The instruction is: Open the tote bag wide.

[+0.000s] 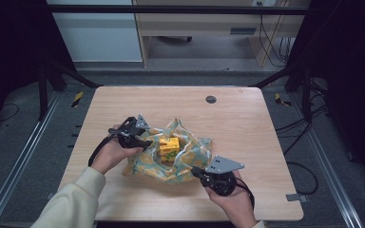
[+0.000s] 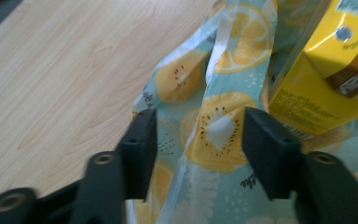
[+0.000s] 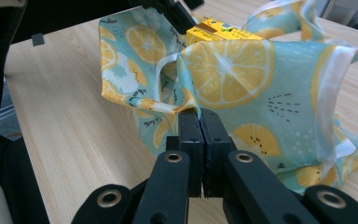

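Note:
A teal cloth printed with lemon slices point(image 1: 190, 161) lies bunched on the wooden table point(image 1: 247, 128), wrapped loosely around a yellow carton point(image 1: 168, 148) that stands in its middle. My left gripper point(image 1: 145, 142) sits at the cloth's left side. In the left gripper view its jaws point(image 2: 200, 135) stand apart, with a raised fold of the cloth point(image 2: 219, 130) between them and no pad pressing on it; the carton point(image 2: 326, 70) is just to the right. My right gripper point(image 1: 196, 172) is at the cloth's near right edge. Its jaws point(image 3: 199, 114) are shut on a hem of the cloth point(image 3: 261, 84), which stands up in front of the carton point(image 3: 219, 30).
A round grey grommet point(image 1: 211, 99) is set in the table's far side. Bare wood surrounds the cloth on all sides. Metal rails and cables run along the floor left and right of the table, and a cabinet stands beyond it.

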